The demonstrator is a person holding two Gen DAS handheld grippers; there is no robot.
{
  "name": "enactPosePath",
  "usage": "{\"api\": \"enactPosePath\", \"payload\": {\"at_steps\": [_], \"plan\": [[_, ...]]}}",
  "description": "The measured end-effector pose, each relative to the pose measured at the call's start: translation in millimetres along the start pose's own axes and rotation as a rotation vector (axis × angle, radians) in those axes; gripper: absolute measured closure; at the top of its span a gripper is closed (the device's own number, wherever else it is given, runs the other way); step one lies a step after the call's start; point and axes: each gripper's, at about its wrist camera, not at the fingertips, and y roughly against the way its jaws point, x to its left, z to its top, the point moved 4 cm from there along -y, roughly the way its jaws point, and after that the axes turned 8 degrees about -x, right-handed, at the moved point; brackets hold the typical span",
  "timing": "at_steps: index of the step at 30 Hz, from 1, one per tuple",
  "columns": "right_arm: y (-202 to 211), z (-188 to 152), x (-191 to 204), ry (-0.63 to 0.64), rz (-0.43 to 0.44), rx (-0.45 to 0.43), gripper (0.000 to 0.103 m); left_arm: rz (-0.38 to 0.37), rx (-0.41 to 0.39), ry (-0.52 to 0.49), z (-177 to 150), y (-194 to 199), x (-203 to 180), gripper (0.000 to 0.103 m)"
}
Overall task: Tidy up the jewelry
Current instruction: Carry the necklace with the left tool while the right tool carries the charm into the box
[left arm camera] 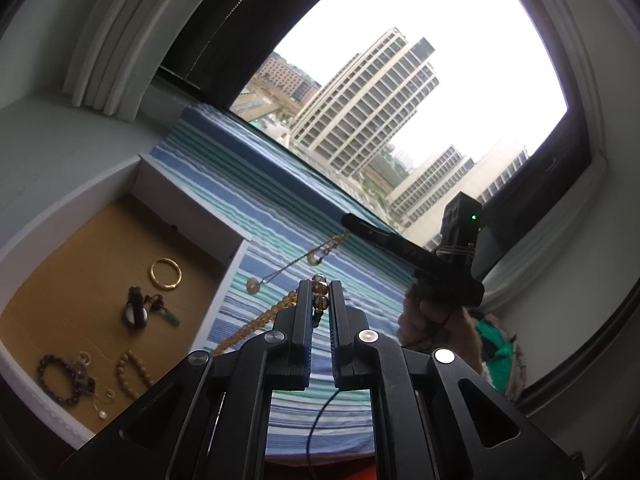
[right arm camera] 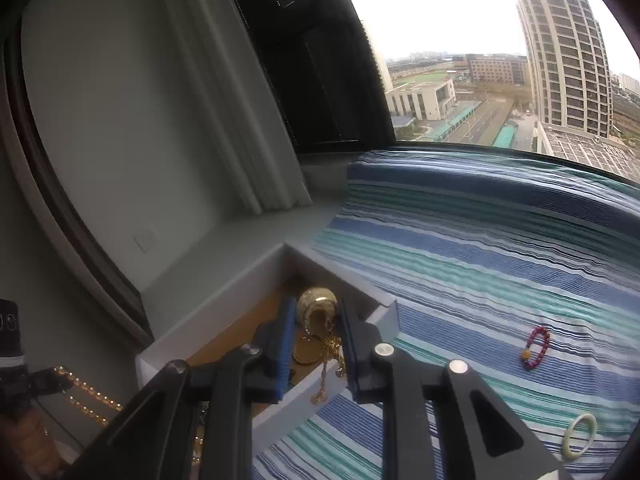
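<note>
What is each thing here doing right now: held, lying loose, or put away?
Left gripper: shut on amber beads.
Right gripper: shut on gold chain.
Gold bangle: in box.
Red bracelet: loose on cloth.
Pale bangle: loose on cloth.

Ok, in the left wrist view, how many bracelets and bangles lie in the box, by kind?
Bead bracelets: 2, the dark bracelet and the tan bracelet
Bangles: 1, the gold bangle
Total in the box: 3

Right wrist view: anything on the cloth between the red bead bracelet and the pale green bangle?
No. In the right wrist view, only bare striped cloth separates red bead bracelet from pale green bangle.
</note>
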Motion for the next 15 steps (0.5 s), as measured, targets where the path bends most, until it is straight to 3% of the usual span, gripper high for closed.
{"api": "enactPosePath", "payload": {"at_steps": [8,15], "plan": [[-56,-1,72,0.058,0.122,0.061,0.081,0.152,-0.041,0.036,14,-14,75,0.098],[-120,-27,77,0.088,0.113,0.150,0.081,0.321,-0.033,0.069,6,-47,154,0.098]]}}
